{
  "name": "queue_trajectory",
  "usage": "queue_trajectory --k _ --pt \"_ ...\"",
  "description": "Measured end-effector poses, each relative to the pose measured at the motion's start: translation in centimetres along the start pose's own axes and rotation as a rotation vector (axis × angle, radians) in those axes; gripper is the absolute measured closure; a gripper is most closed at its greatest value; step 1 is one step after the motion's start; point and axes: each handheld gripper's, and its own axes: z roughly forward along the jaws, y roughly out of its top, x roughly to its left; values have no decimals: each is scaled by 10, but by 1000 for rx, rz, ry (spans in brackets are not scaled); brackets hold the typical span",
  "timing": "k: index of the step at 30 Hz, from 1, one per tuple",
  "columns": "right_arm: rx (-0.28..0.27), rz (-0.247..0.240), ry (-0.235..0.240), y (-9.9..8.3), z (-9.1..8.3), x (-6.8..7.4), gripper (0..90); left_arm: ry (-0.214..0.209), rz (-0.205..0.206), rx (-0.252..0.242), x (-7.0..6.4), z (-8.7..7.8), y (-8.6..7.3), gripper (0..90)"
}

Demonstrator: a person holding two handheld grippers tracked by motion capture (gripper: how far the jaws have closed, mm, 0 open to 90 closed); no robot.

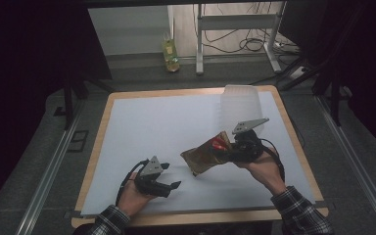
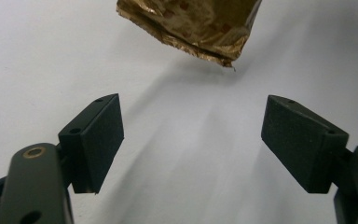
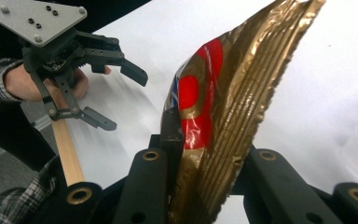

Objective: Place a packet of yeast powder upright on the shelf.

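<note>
A gold foil snack bag (image 1: 205, 153) with a red patch hangs in the air over the white table mat, held by its sealed end. My right gripper (image 1: 231, 151) is shut on that end; in the right gripper view the bag (image 3: 223, 107) rises from between the jaws. My left gripper (image 1: 171, 177) stands open low over the mat, left of the bag and apart from it. In the left gripper view both pads (image 2: 98, 140) are wide apart with bare mat between them, and the bag's lower corner (image 2: 196, 23) hangs farther ahead. The left gripper (image 3: 116, 93) also appears in the right gripper view, open.
A clear plastic container (image 1: 241, 103) stands at the back right of the mat (image 1: 152, 127). The wooden table edge (image 1: 100, 142) frames the mat. Beyond the table, a yellow bottle (image 1: 170, 54) stands on the floor near a metal stand and cables.
</note>
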Motion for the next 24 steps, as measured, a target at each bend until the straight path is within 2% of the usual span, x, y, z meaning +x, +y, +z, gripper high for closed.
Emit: queue_trajectory --k 5,9,18,24 --pt "-1 -29 -8 6 -5 -1 753 14 3 0 -1 0 1 128" --pt "0 -49 -10 10 -8 -4 752 17 -5 0 1 -1 0 101" --pt "26 -97 -13 17 -12 -9 751 14 2 -5 0 -2 1 65" --pt "28 -102 -23 26 -21 -14 751 18 18 5 -1 -1 1 58"
